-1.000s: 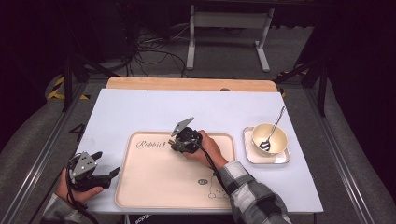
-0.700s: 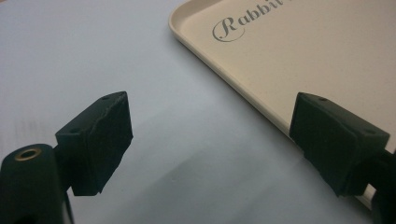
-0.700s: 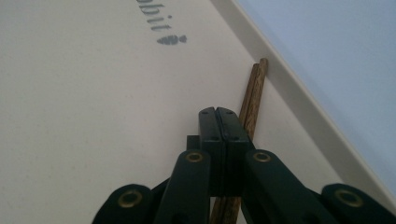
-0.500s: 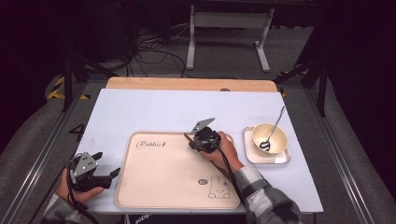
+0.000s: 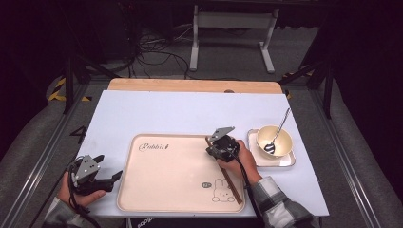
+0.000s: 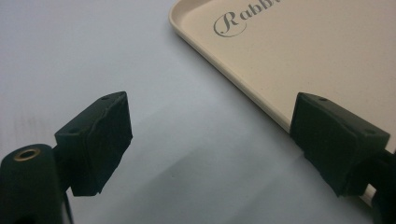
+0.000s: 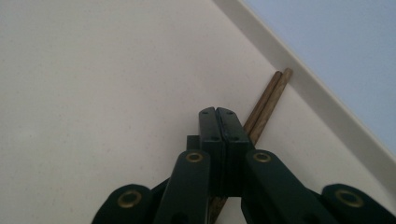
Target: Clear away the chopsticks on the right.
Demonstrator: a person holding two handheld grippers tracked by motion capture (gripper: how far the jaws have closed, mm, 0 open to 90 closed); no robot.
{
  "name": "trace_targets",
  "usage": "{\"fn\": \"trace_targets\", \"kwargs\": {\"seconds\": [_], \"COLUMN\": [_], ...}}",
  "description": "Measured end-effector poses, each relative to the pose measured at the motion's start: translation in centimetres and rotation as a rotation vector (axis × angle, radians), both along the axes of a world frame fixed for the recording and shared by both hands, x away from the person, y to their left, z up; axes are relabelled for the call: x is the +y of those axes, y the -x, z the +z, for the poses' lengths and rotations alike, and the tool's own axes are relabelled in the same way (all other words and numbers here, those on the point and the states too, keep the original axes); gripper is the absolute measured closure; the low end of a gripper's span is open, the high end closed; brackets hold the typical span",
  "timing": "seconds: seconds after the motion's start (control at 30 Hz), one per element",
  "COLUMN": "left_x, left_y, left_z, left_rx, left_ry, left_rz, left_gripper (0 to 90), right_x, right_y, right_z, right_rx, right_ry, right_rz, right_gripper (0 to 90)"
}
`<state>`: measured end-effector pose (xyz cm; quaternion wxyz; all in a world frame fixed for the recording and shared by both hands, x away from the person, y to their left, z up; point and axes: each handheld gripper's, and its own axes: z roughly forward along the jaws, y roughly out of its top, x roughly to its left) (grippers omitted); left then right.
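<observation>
A beige tray (image 5: 161, 180) with "Rabbit" lettering and a rabbit drawing lies at the table's front. A pair of brown chopsticks (image 5: 233, 187) lies on it along its right rim. My right gripper (image 5: 211, 151) is low over their far part, jaws shut flat together. In the right gripper view the chopsticks (image 7: 268, 100) run under the right gripper (image 7: 217, 112) and come out to its right, near the tray's (image 7: 93, 93) rim. My left gripper (image 5: 108, 167) rests open on the table left of the tray. The left gripper (image 6: 212, 135) has bare table between its jaws, the tray's (image 6: 303, 56) corner beside it.
A cream bowl (image 5: 274, 140) with a metal spoon (image 5: 278, 130) in it stands on a small white square plate (image 5: 285, 161) just right of the tray. The pale blue table sheet (image 5: 166, 114) stretches behind the tray to a wooden strip at the far edge.
My right gripper has moved to the right across the tray, from near its upper middle to its right rim. The left gripper has stayed put.
</observation>
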<state>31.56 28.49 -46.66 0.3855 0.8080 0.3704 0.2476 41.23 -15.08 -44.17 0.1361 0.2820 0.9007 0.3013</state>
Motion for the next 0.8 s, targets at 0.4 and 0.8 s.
{"fn": "trace_targets", "kwargs": {"seconds": [0.4,0.8], "left_x": [0.0,-0.1], "left_y": [0.1,0.2], "left_z": [0.1,0.2], "left_rx": [0.000,-0.004], "left_ry": [-0.001,0.004], "left_rz": [-0.001,-0.006], "left_gripper": [13.7,13.9], "right_x": [-3.7,-5.4], "right_y": [0.9,1.5], "right_z": [-0.2,-0.2], "right_rx": [-0.002,0.012], "right_ry": [-0.038,-0.056], "right_rz": [-0.073,-0.082], "right_gripper": [90.0,89.2]}}
